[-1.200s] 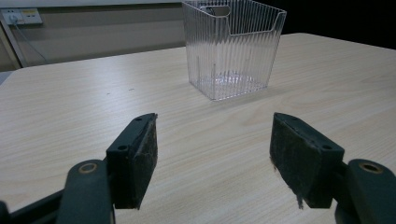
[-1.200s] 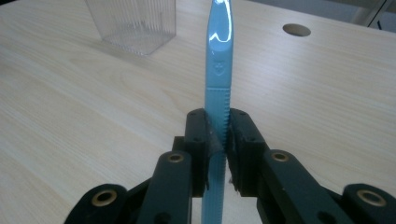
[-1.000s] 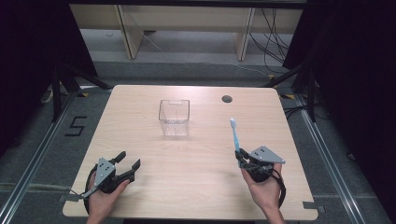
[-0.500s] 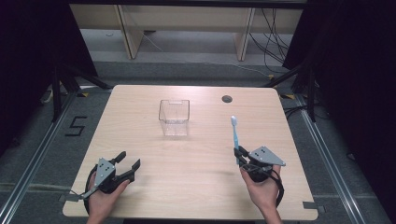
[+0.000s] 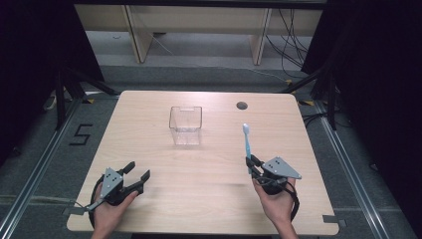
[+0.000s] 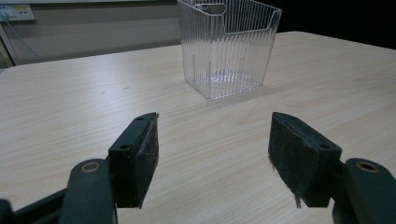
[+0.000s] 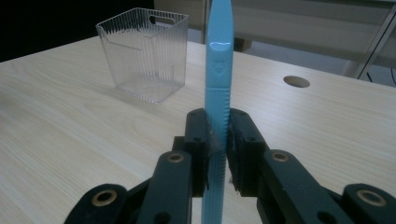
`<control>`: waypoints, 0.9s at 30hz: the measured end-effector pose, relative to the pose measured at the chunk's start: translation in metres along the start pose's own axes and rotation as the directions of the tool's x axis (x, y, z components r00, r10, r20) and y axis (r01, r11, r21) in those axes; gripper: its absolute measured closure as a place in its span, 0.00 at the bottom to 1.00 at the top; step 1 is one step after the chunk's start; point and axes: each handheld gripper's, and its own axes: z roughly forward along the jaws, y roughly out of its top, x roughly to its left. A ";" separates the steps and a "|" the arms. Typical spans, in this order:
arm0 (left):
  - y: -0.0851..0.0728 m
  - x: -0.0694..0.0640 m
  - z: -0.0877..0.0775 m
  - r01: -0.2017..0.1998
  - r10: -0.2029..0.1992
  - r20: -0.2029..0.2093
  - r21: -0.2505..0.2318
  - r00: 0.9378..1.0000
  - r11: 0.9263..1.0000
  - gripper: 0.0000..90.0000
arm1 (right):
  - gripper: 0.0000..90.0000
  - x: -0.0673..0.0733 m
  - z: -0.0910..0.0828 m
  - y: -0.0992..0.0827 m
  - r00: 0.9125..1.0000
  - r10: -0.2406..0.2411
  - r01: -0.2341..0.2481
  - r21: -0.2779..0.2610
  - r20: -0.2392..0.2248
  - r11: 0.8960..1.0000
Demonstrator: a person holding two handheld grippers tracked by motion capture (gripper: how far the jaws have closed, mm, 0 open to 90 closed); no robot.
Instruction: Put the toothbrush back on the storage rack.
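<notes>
The right gripper (image 5: 253, 164), jaws clamped on a blue toothbrush (image 5: 246, 142) pointing to 12 o'clock, should probably carry it steadily toward the clear bin (image 5: 185, 125) at 11 o'clock on the desk (image 5: 209, 184), while the left gripper (image 5: 138, 175) rests, jaws wide.

I see a light wooden table (image 5: 149, 124) with a round cable hole (image 5: 242, 105) near its far edge. It stands on a grey floor (image 5: 40, 144), where a black number 5 (image 5: 79, 135) is marked at the left. Behind the table stands pale wooden furniture (image 5: 199, 20), with cables (image 5: 291, 40) hanging beside it. Both sides of the room are dark.
</notes>
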 end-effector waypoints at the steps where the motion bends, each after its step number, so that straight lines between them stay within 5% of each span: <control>1: 0.002 -0.001 0.000 0.009 -0.009 0.008 -0.011 1.000 1.000 0.36 | 0.88 0.000 0.001 0.000 1.000 -0.003 0.003 -0.005 -0.008 1.000; 14: 0.022 -0.009 0.003 0.081 -0.071 0.125 -0.075 0.990 0.994 0.33 | 0.88 0.010 0.009 0.003 1.000 -0.002 0.001 -0.038 -0.023 0.999; 27: 0.047 -0.021 0.015 0.083 -0.062 0.208 -0.098 0.976 0.992 0.34 | 0.88 0.027 0.021 0.010 0.997 -0.013 0.008 -0.068 -0.077 0.998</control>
